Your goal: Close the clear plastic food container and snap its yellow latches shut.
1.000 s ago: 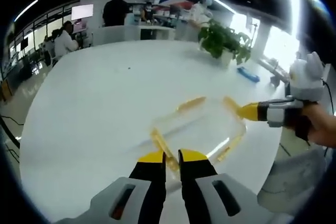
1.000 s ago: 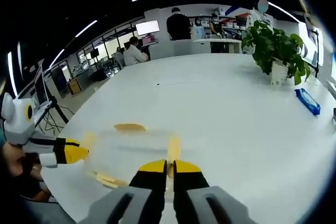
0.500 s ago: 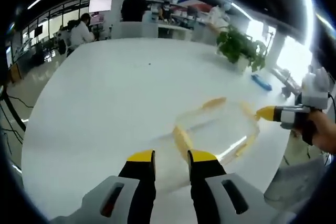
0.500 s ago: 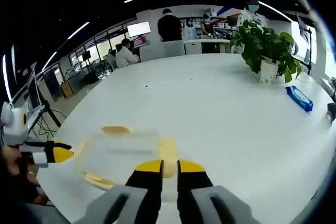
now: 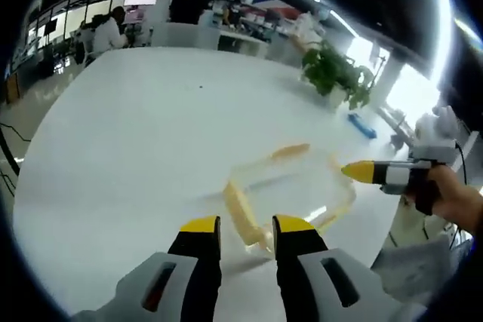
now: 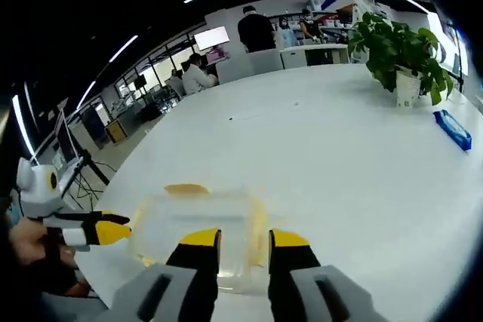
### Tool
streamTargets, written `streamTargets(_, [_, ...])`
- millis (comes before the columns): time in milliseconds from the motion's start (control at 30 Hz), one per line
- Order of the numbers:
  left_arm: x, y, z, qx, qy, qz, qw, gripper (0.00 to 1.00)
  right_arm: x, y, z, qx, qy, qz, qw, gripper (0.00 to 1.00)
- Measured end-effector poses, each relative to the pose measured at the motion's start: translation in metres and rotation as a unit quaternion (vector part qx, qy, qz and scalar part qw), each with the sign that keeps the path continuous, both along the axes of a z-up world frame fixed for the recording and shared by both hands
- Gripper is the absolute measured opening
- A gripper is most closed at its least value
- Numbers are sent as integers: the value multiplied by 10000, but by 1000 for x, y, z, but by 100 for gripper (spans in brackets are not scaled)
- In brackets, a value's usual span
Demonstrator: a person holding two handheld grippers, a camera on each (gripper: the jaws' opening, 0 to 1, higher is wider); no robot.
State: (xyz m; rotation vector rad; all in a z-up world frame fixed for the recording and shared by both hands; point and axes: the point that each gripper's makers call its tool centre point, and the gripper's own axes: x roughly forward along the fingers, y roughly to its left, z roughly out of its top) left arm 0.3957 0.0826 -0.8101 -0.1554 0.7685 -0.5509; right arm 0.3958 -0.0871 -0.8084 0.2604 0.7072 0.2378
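Flanking the container (image 5: pixel 290 186) near the table (image 5: pixel 128 133) edge, both the left gripper (image 5: pixel 246 225) and right gripper (image 6: pixel 244 237) hold jaws parted, empty; press each yellow latch (image 5: pixel 243 216) squarely inward until seated.

No readable text, labels, brands or numbers anywhere: the wall screen (image 6: pixel 211 37) at the back of the room is just a bright blur and the blue packet (image 6: pixel 455 129) on the table shows no legible print.
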Motion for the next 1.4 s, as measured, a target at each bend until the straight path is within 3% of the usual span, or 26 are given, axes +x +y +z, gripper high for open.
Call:
streamTargets(200, [0, -4, -7, -388, 304, 214, 9986, 25, 3, -2, -8, 83, 232, 111, 9996, 21])
streamTargets(433, [2, -11, -8, -639, 426, 234, 9968, 23, 6, 2, -10, 392, 478, 150, 9980, 23])
streamTargets(633, [3, -11, -8, -560, 329, 157, 9978, 23, 9, 5, -10, 356, 566, 219, 9975, 23])
streamTargets(800, [3, -11, -8, -527, 338, 74, 9980, 23, 9, 5, -12, 408, 882, 501, 9940, 22])
streamTargets(867, [6, -12, -7, -415, 112, -18, 9991, 22, 11, 6, -13, 512, 942, 606, 9924, 22])
streamTargets(1000, [8, -9, -7, -439, 249, 12, 9987, 21, 12, 10, -14, 613, 1013, 765, 9900, 20])
streamTargets(1033, [8, -7, -7, -369, 271, 23, 9990, 21, -1, 15, -18, 882, 1483, 585, 9833, 20])
streamTargets(1067, [8, -8, -6, -349, 249, -28, 9991, 20, 8, 11, -21, 736, 1211, 830, 9864, 20])
streamTargets(1133, [9, -8, -7, -408, 350, -88, 9985, 20, 6, 12, -22, 617, 1277, 901, 9858, 20])
streamTargets(1233, [11, -8, -9, -520, 402, -149, 9977, 19, 8, 12, -21, 730, 1229, 793, 9865, 20])
streamTargets(1300, [14, -8, 0, -785, 465, -97, 9958, 19, 10, 13, -20, 701, 1203, 772, 9873, 20])
streamTargets(1400, [11, -9, 2, -760, 467, -71, 9960, 19, 13, 12, -20, 712, 1226, 745, 9871, 20])
